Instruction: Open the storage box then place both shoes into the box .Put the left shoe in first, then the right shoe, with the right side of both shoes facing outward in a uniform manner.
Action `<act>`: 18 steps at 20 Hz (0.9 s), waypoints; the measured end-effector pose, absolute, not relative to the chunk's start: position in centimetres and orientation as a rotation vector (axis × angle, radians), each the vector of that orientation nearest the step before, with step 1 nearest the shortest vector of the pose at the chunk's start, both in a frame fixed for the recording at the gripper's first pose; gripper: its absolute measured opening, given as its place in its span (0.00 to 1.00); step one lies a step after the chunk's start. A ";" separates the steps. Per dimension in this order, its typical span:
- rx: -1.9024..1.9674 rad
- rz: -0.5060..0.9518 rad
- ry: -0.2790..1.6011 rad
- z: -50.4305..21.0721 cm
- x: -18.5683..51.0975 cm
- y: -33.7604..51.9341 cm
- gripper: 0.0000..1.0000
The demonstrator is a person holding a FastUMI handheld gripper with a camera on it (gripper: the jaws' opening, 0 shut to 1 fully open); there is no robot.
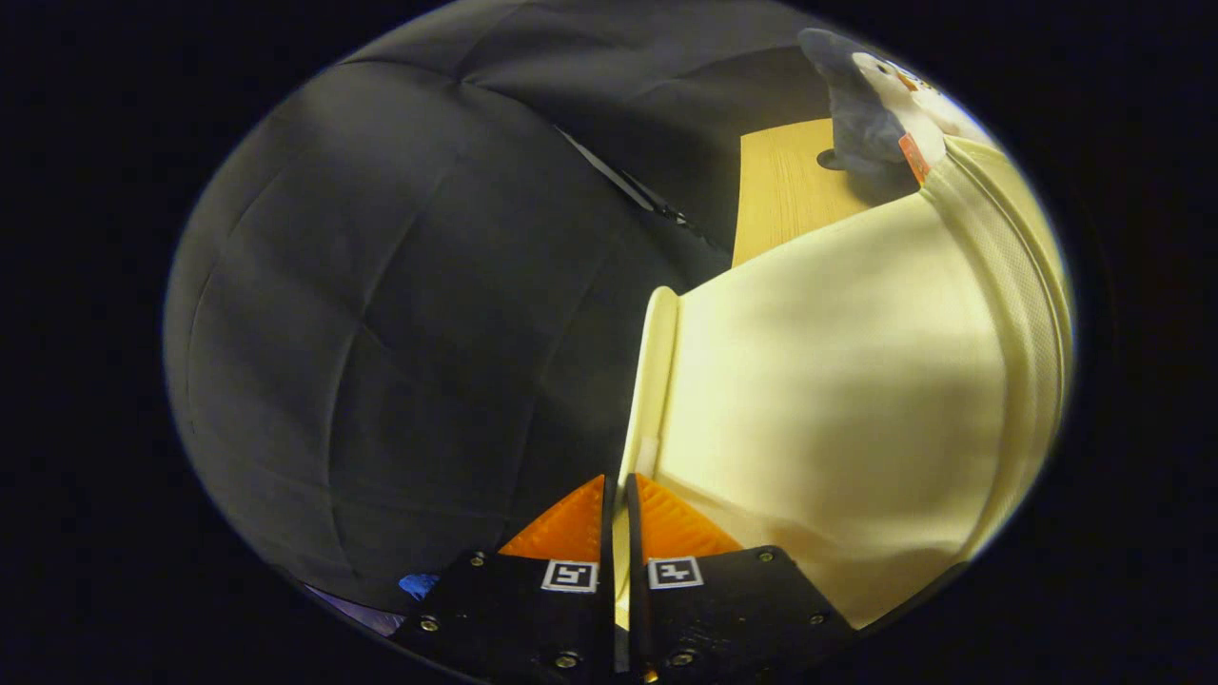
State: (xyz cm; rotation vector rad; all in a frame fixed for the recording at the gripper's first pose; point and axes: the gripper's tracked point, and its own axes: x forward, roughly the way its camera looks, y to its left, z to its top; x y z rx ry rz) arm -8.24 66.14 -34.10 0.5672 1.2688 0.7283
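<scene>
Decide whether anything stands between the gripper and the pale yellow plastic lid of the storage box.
Nothing visible does. The gripper has its jaws pressed on the thin edge of the pale yellow plastic lid, which runs between them. The grey and white plush toy sits far beyond, on the wooden tabletop.

Backdrop: I face the booth's wall, a dark quilted cloth with seam lines crossing it and soft folds. Dim on its lower stretch, a little paler toward the top.

Furniture: a light wooden tabletop, grain visible, meeting the cloth at a straight edge.

On the tabletop: a grey and white plush toy with an orange tag, standing at the far end.

Light: warm, yellowish, falling from the right.
</scene>
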 end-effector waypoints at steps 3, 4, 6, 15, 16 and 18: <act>0.557 0.732 1.195 -31.7 -6.4 65.1 0.25; 0.550 0.738 1.169 -30.4 -6.0 64.3 0.25; 0.529 0.745 1.099 -27.5 -4.5 62.3 0.35; 0.408 0.676 0.810 -15.3 -0.4 44.1 0.35; 0.385 0.653 0.785 -15.0 -0.1 41.8 0.35; 0.344 0.616 0.739 -14.0 0.3 37.6 0.35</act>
